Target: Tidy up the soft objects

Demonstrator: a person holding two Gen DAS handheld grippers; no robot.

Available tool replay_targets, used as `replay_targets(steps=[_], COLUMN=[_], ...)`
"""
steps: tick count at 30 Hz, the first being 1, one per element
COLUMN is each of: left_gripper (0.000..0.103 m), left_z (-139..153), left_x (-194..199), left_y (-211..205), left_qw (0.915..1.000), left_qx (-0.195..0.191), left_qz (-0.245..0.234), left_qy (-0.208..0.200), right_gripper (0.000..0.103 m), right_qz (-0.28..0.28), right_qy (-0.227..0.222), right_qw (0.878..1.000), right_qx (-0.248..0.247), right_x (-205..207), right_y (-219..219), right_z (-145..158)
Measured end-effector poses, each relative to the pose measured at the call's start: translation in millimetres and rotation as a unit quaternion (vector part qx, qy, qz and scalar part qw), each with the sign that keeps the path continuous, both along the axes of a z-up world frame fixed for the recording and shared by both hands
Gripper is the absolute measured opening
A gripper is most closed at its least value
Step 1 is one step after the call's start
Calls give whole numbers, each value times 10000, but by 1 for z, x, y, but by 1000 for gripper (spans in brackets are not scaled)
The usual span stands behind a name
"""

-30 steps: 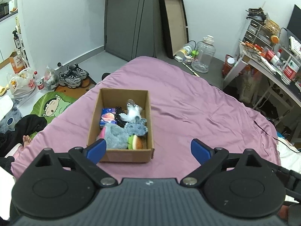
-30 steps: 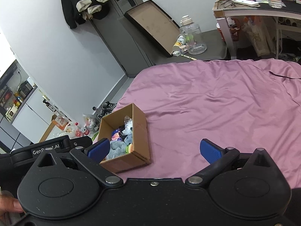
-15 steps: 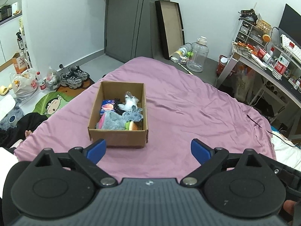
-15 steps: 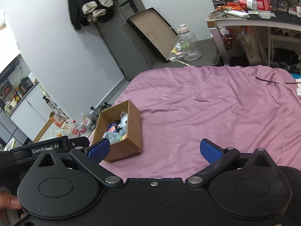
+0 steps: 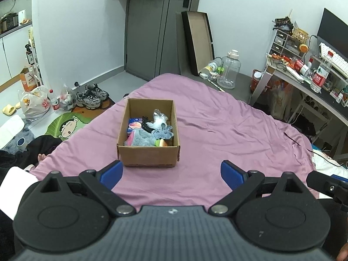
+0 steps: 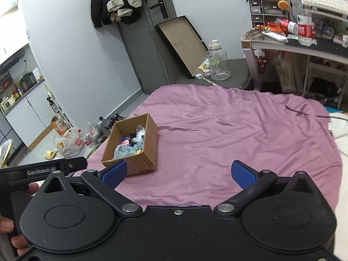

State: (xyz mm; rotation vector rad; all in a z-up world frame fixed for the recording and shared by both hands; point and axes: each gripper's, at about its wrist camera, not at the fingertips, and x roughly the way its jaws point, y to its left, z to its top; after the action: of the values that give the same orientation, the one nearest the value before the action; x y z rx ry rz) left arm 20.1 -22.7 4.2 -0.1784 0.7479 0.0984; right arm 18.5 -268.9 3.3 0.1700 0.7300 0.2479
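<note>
A brown cardboard box (image 5: 149, 155) stands on the purple bedsheet (image 5: 217, 134). It holds several soft toys, among them a grey plush (image 5: 142, 140). In the right wrist view the box (image 6: 139, 163) is at the left with the grey plush (image 6: 124, 151) inside. My left gripper (image 5: 171, 174) is open and empty, held back from the box's near side. My right gripper (image 6: 178, 173) is open and empty, to the right of the box over bare sheet. The left gripper's body (image 6: 43, 168) shows at the left of the right wrist view.
A desk (image 5: 315, 82) with bottles and clutter stands right of the bed. A water jug (image 5: 228, 69) and a leaning flat box lid (image 5: 199, 41) are on the floor beyond. Shoes (image 5: 91, 94), bags and a cartoon mat (image 5: 67, 126) lie at the left.
Both grippers have pulled back and up from the box, which looks smaller and farther now. Both stay open and empty. The box and its contents have not moved.
</note>
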Motion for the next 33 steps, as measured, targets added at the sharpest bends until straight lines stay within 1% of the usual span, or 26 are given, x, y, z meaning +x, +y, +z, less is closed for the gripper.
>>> replay_targets(steps=[3, 6, 9, 13, 16, 20, 33], left_gripper=[96, 96, 96, 96, 96, 96, 96], left_z=[7, 14, 20, 24, 25, 25, 22], left_x=[-7, -13, -20, -26, -29, -33, -37], left_y=[3, 3, 4, 7, 7, 7, 11], left_qw=[10000, 9999, 9998, 9996, 9997, 9995, 9995], left_qx=[-14, 91, 145, 194, 165, 226, 234], left_qz=[60, 59, 8, 5, -15, -74, -61], left_qy=[-55, -126, -170, -223, -206, -215, -180], right_gripper=[103, 103, 103, 103, 103, 103, 103], right_qz=[136, 285, 309, 337, 314, 336, 261], right_qy=[-109, -146, -215, -174, -173, -283, -231], right_qw=[9997, 9992, 9989, 9988, 9989, 9985, 9988], right_qx=[-149, -237, -281, -319, -314, -318, -339], right_x=[-7, -13, -19, -23, -25, -30, -30], right_y=[6, 13, 18, 22, 23, 24, 23], right_z=[7, 13, 16, 17, 19, 20, 14])
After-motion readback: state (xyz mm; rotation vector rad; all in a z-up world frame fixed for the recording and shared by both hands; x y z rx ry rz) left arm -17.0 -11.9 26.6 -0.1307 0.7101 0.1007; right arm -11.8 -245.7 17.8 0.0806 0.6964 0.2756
